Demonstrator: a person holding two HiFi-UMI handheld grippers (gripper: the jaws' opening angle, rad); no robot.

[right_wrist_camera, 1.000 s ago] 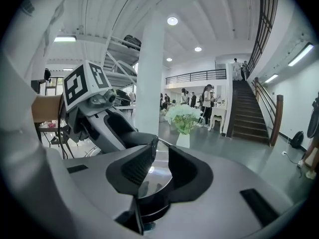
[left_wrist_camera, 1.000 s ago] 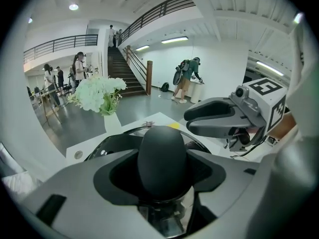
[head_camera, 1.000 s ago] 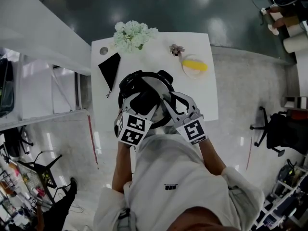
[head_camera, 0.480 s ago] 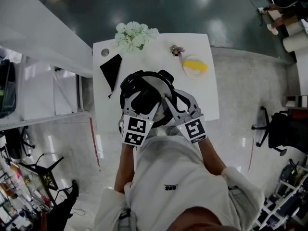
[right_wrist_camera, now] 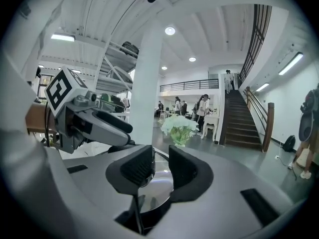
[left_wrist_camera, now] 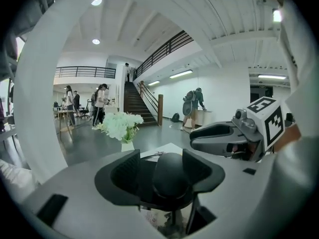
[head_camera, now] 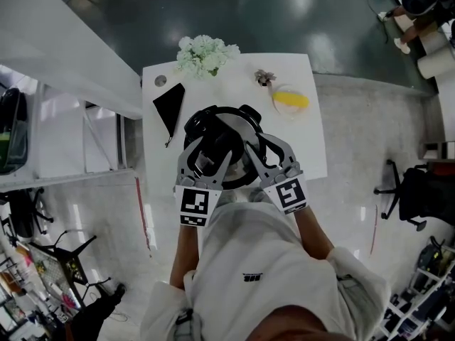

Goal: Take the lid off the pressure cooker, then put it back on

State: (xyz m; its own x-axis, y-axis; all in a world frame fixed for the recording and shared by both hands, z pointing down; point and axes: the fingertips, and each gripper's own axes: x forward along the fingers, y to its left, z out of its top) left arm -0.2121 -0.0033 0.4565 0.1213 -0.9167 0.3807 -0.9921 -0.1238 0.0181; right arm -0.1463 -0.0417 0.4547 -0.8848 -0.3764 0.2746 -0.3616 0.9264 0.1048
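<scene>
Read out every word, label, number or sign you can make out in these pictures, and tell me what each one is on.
No text here can be read.
Too small to read: the black print on the person's white shirt.
Blurred, unreadable: the printed label below the jaws in the left gripper view.
No letters or numbers, only black-and-white patterns: the square-marker cubes.
</scene>
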